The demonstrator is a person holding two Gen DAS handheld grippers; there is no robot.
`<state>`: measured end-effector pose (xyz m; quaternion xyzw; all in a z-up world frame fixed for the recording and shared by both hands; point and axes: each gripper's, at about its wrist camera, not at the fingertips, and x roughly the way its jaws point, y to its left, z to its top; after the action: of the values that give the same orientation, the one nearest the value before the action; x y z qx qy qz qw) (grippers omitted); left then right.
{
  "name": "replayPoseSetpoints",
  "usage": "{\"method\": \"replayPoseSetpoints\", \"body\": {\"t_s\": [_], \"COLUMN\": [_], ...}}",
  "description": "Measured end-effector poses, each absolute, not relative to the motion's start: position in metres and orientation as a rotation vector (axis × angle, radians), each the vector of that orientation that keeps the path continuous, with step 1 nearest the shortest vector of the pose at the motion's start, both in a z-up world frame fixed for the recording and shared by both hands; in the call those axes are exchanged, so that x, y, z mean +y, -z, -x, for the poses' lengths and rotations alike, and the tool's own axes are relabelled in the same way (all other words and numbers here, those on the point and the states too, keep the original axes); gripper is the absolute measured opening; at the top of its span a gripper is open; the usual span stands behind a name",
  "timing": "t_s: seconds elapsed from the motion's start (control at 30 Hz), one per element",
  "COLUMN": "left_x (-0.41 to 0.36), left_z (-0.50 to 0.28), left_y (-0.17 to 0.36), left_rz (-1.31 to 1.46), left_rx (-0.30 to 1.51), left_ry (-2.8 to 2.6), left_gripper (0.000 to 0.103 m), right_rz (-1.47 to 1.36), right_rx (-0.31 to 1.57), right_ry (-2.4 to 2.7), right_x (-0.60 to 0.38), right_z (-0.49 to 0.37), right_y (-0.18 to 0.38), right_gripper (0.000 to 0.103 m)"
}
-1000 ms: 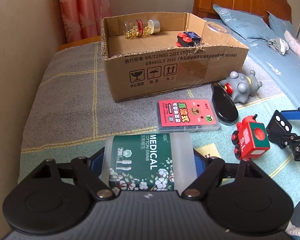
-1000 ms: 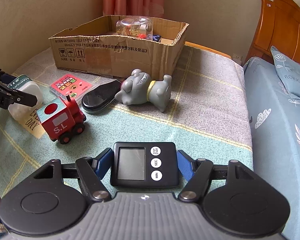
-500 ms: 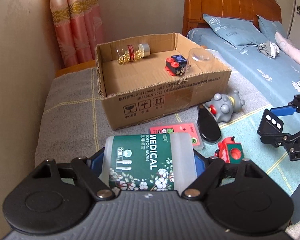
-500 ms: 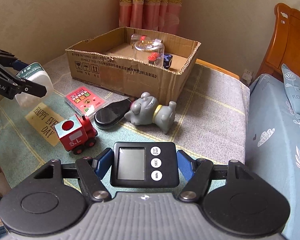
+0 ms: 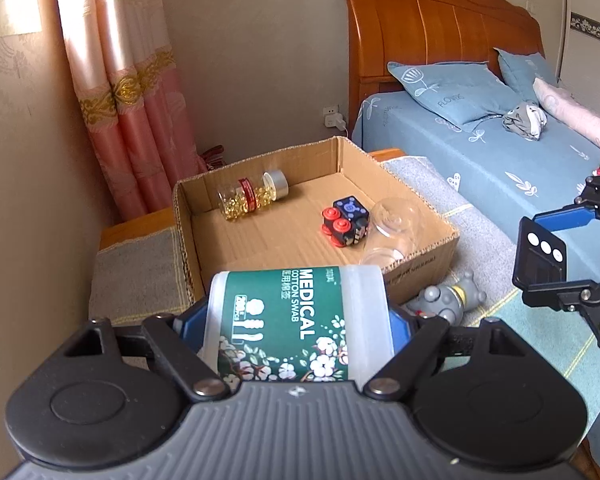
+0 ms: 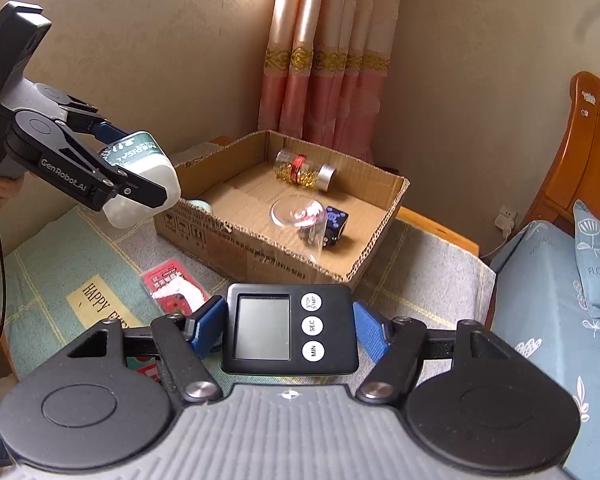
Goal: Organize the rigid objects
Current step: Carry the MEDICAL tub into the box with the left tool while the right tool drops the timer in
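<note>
My left gripper [image 5: 296, 320] is shut on a white cotton swab box [image 5: 296, 320] with a green label, held in the air near the front wall of the open cardboard box [image 5: 416, 264]. My right gripper [image 6: 290, 330] is shut on a black digital timer [image 6: 290, 330], also lifted, facing the cardboard box [image 6: 260, 254]. Inside lie a capsule bottle [image 5: 252, 198], a black cube toy [image 5: 346, 222] with red knobs and a clear glass [image 5: 392, 232]. The left gripper [image 6: 140, 184] with the swab box [image 6: 148, 184] shows at the left of the right wrist view; the right gripper [image 5: 544, 264] shows at the right edge.
A grey toy animal [image 5: 446, 298] lies beside the box's front corner. A red card pack [image 6: 172, 284] rests on the checked cloth [image 6: 60, 256]. A bed with blue bedding [image 5: 480, 152] and wooden headboard stands to the right; pink curtains [image 5: 136, 120] hang behind.
Both grippers have risen with their objects and now look down into the cardboard box. The red train, black case and card pack have dropped out of the left wrist view.
</note>
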<state>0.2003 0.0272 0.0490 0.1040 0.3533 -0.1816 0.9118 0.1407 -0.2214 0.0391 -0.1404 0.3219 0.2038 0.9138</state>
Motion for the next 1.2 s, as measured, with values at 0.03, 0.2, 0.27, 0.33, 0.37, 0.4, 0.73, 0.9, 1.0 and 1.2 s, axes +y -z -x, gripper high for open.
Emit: {"method": "replayPoseSetpoints", "body": {"t_s": [0.03,0.2,0.27,0.33,0.37,0.4,0.73,0.9,1.0,1.2], "left_x": [0.025,0.018,0.017,0.015,0.014,0.013,0.017,0.027,0.034,0.048], "left_z": [-0.207,-0.241,-0.255,-0.269,-0.275,-0.280,-0.309,-0.285,-0.263,-0.210], "left_y": [-0.050,-0.049,-0.044,-0.038,-0.034,-0.032,-0.014,-0.024,-0.030,-0.039], "left_rz": [-0.215,-0.210,-0.202,-0.202,-0.202,-0.202,-0.162,-0.153,-0.155,-0.139], "left_rx": [0.728,0.740,0.763,0.783,0.791,0.797,0.739,0.734,0.732,0.693], "left_ry": [0.371,0.371,0.363,0.340,0.329,0.319,0.201,0.218,0.209,0.193], "left_gripper": [0.082,0.082,0.082,0.082,0.082,0.082,0.089,0.094,0.095,0.097], "right_rz": [0.289,0.266,0.262,0.260,0.259,0.260,0.273,0.276,0.279,0.273], "right_rx": [0.656,0.632,0.625,0.618,0.614,0.609,0.590,0.599,0.617,0.678], "right_ry": [-0.420,-0.430,-0.429,-0.432,-0.433,-0.435,-0.439,-0.441,-0.440,-0.430], "right_x": [-0.221,-0.218,-0.216,-0.214,-0.212,-0.210,-0.194,-0.186,-0.179,-0.159], "right_z": [-0.145,-0.166,-0.174,-0.182,-0.185,-0.187,-0.203,-0.217,-0.230,-0.272], "right_y": [-0.043,-0.058,-0.065,-0.070,-0.073,-0.075,-0.087,-0.088,-0.087,-0.078], "right_gripper": [0.074,0.074,0.074,0.074,0.074,0.074,0.074,0.074,0.074,0.074]}}
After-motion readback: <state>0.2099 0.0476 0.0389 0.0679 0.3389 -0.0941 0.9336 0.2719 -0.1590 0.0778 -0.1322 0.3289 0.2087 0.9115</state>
